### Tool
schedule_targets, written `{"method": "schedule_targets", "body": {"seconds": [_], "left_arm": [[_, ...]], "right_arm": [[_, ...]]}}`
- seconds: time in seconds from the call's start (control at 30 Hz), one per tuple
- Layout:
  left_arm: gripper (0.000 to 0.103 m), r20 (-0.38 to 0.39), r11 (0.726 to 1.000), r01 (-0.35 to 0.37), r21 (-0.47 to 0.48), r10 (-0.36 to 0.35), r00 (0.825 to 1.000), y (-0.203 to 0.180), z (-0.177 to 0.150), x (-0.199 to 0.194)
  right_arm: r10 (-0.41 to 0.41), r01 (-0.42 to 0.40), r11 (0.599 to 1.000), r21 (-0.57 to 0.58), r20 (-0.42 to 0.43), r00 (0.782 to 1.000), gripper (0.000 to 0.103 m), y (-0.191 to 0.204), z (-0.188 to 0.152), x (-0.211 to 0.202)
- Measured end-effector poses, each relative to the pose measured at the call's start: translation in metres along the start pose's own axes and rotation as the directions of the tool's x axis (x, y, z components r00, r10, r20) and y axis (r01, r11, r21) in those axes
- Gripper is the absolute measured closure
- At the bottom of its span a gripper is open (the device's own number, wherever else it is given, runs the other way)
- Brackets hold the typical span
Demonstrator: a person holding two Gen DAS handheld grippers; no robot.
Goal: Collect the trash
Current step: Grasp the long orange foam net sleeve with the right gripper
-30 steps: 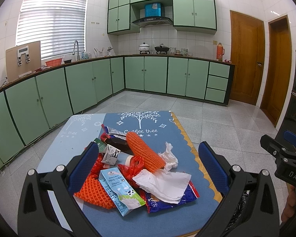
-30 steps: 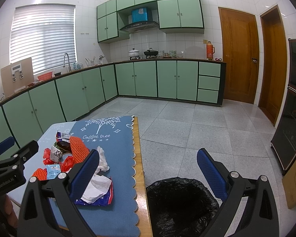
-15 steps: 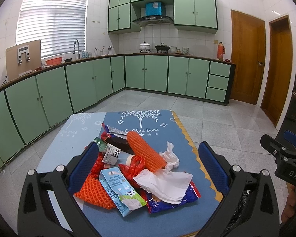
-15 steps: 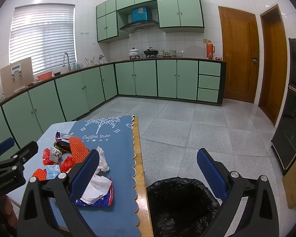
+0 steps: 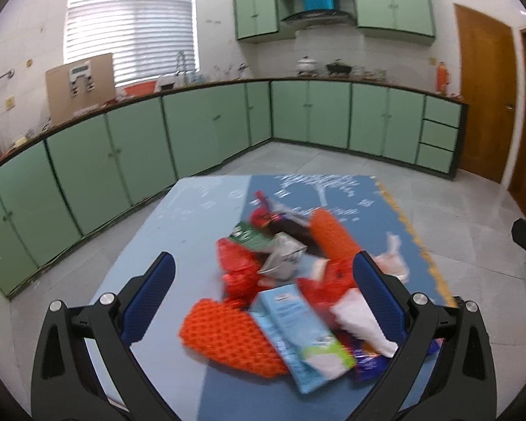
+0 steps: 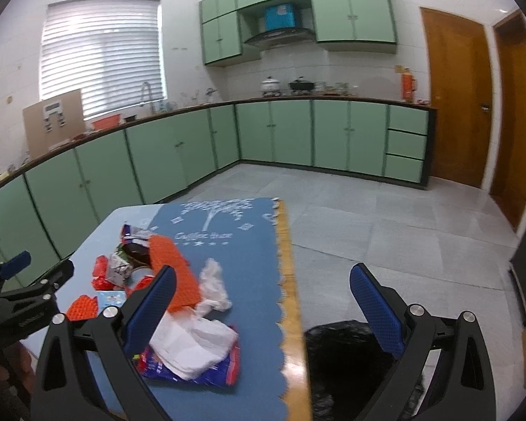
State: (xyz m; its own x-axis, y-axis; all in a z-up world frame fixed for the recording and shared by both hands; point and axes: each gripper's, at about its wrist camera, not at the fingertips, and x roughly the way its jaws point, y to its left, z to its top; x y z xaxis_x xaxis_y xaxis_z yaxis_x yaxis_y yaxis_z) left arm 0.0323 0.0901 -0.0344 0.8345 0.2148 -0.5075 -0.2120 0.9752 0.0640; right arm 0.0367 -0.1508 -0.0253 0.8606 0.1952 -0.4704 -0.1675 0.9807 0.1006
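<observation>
Blue mat: a blue cloth table mat (image 6: 242,280) with a white tree print and a scalloped yellow edge covers the table; a paler blue strip lies along its left side.
Trash pile: a loose heap sits on the mat, toward its near left part, all pieces touching or overlapping.
Orange pieces: an orange foam mesh fruit sleeve (image 5: 228,340) lies at the near left of the heap; a second long orange mesh sleeve (image 5: 333,235) lies tilted at its far side.
Carton: a flattened light blue and white milk carton (image 5: 301,336) rests partly on the near mesh sleeve.
Silver item: a crumpled silver carton (image 5: 284,256) lies in the middle, among red plastic wrappers (image 5: 238,270).
White items: a crumpled white paper napkin (image 6: 193,347) lies on a blue and red snack wrapper (image 6: 200,372); a white tissue wad (image 6: 214,287) sits just beyond it.
Bin: a bin lined with a black plastic bag (image 6: 347,354) stands on the floor just beside the mat's yellow edge, on the right.
Left gripper (image 5: 263,294): blue-padded fingers spread wide, nothing between them, hovering over the heap.
Right gripper (image 6: 263,305): fingers spread wide and empty, over the table's right edge, one finger above the napkin side, the other above the bin.
Sharpness: the left wrist view is blurred, so wrapper print is unreadable.
</observation>
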Motion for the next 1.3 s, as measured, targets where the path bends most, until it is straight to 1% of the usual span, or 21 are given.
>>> {"method": "schedule_targets", "body": {"seconds": [0.1,0.23,0.27,0.4,0.47,0.53,0.6,0.7,0.77,0.83,0.9,0.97,1.0,1.03,1.1,1.17,1.3], "left_arm": [[0.005,-0.027,0.999,-0.030,-0.016,0.029,0.999,0.014,-0.004,0.013],[0.005,-0.065,0.998,-0.047,-0.036,0.045,0.997,0.029,-0.009,0.027],[0.005,-0.075,0.998,-0.051,-0.041,0.048,0.996,0.033,-0.011,0.029],[0.006,-0.106,0.997,-0.061,-0.051,0.056,0.993,0.041,-0.018,0.040],[0.008,-0.120,0.996,-0.061,-0.059,0.054,0.991,0.045,-0.020,0.043],[0.012,-0.132,0.996,-0.056,-0.067,0.047,0.990,0.045,-0.021,0.047],[0.019,-0.143,0.996,-0.048,-0.071,0.038,0.989,0.047,-0.022,0.051],[0.021,-0.151,0.996,-0.040,-0.078,0.027,0.988,0.047,-0.022,0.057],[0.021,-0.153,0.996,-0.035,-0.084,0.022,0.988,0.047,-0.022,0.060],[0.021,-0.154,0.996,-0.027,-0.089,0.013,0.988,0.044,-0.023,0.064],[0.021,-0.151,0.996,-0.017,-0.089,0.003,0.989,0.042,-0.021,0.066],[0.021,-0.147,0.996,-0.006,-0.087,-0.007,0.989,0.040,-0.020,0.069],[0.021,-0.146,0.996,-0.001,-0.086,-0.011,0.989,0.039,-0.019,0.070],[0.021,-0.144,0.996,0.007,-0.084,-0.019,0.989,0.037,-0.018,0.072],[0.021,-0.143,0.997,0.021,-0.080,-0.032,0.989,0.034,-0.016,0.075],[0.020,-0.144,0.997,0.038,-0.073,-0.048,0.988,0.030,-0.013,0.080],[0.018,-0.134,0.996,0.064,-0.057,-0.072,0.988,0.019,-0.006,0.088]], "right_arm": [[0.049,-0.050,0.998,-0.026,-0.027,0.998,0.012,0.017,-0.001,0.023],[0.130,-0.133,0.990,-0.036,-0.077,0.988,0.021,0.038,-0.002,0.055],[0.151,-0.155,0.987,-0.039,-0.093,0.984,0.023,0.043,-0.002,0.064],[0.218,-0.228,0.973,-0.045,-0.158,0.963,0.035,0.061,-0.005,0.097],[0.242,-0.256,0.965,-0.051,-0.190,0.951,0.041,0.072,-0.008,0.114],[0.257,-0.274,0.960,-0.055,-0.216,0.942,0.046,0.079,-0.009,0.127],[0.271,-0.291,0.955,-0.055,-0.235,0.933,0.047,0.086,-0.010,0.137],[0.265,-0.293,0.953,-0.073,-0.265,0.927,0.049,0.095,-0.012,0.156],[0.253,-0.288,0.954,-0.085,-0.290,0.923,0.053,0.099,-0.014,0.167],[0.260,-0.299,0.951,-0.080,-0.319,0.911,0.061,0.100,-0.016,0.175],[0.262,-0.304,0.950,-0.074,-0.343,0.902,0.064,0.101,-0.019,0.180],[0.261,-0.308,0.948,-0.076,-0.363,0.894,0.071,0.102,-0.021,0.185],[0.265,-0.313,0.947,-0.076,-0.371,0.890,0.078,0.102,-0.022,0.187],[0.266,-0.316,0.946,-0.076,-0.377,0.887,0.086,0.103,-0.023,0.188],[0.277,-0.327,0.942,-0.071,-0.382,0.882,0.091,0.102,-0.023,0.188],[0.286,-0.332,0.941,-0.068,-0.368,0.885,0.093,0.101,-0.020,0.184],[0.315,-0.340,0.940,-0.038,-0.296,0.902,0.093,0.090,-0.001,0.170]]}}
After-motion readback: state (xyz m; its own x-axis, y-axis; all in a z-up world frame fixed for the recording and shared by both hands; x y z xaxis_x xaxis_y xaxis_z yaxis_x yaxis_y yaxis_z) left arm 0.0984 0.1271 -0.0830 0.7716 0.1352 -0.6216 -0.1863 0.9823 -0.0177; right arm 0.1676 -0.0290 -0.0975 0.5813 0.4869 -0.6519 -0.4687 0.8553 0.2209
